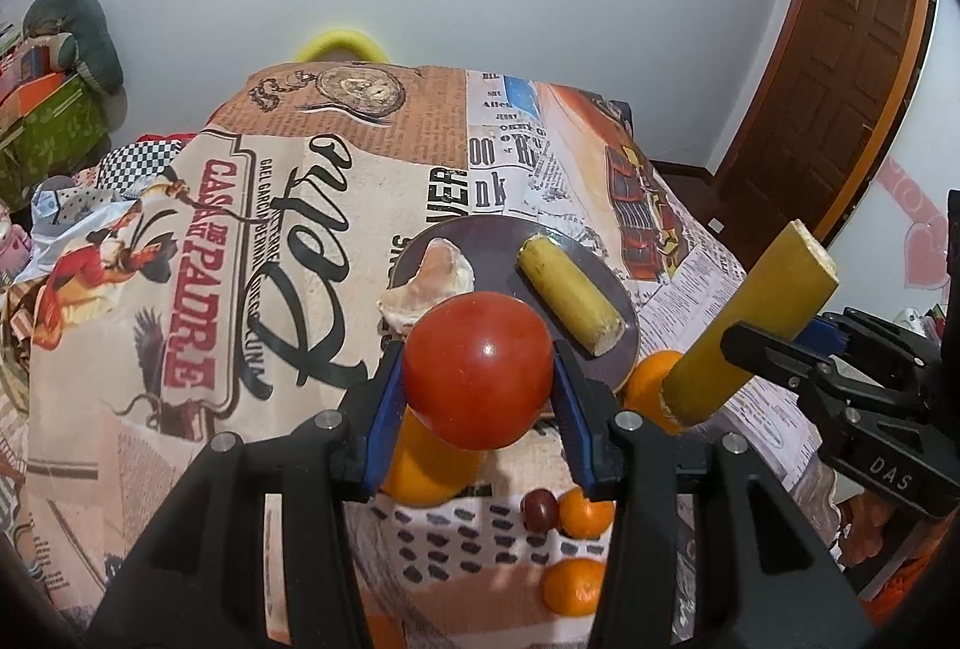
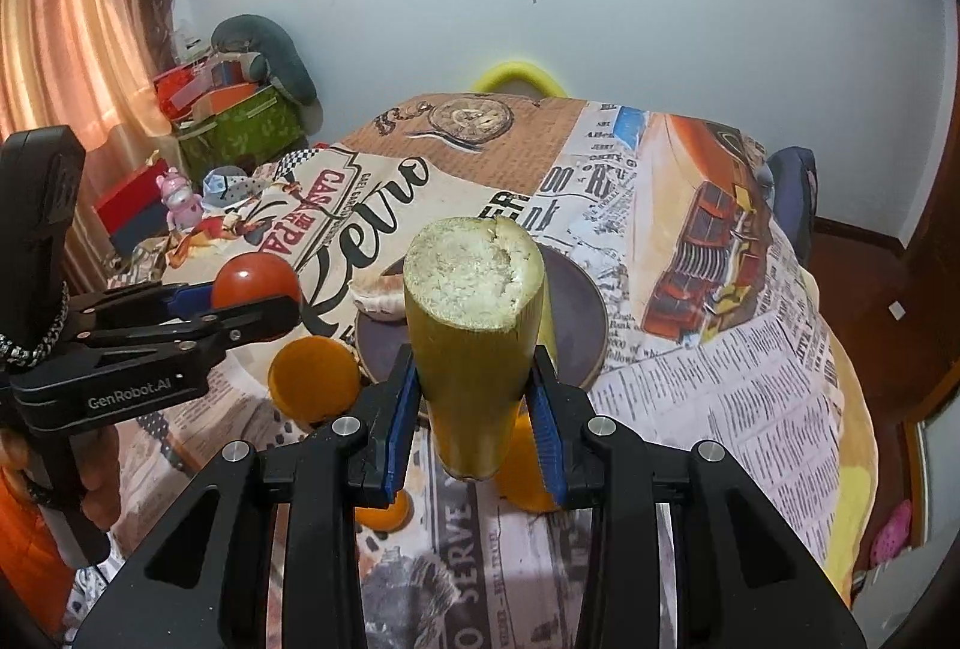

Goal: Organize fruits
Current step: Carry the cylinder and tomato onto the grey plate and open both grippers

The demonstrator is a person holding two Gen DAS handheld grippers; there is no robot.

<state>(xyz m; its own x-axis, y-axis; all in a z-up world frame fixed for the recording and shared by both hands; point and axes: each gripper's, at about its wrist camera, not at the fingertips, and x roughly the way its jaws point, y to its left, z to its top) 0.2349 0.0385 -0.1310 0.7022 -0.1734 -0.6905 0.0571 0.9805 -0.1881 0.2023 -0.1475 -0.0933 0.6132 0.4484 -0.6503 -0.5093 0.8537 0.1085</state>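
Fingers (image 1: pixel 384 403) clamp tomato (image 1: pixel 477 370); sugarcane piece (image 2: pixel 474 349) held raised.

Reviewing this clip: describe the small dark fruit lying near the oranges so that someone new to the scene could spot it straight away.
Start at the dark plate on the printed tablecloth and come toward the camera, under the left gripper holding the tomato. There a small dark red fruit lies touching an orange. It is the only dark, smallest round piece among bright oranges.
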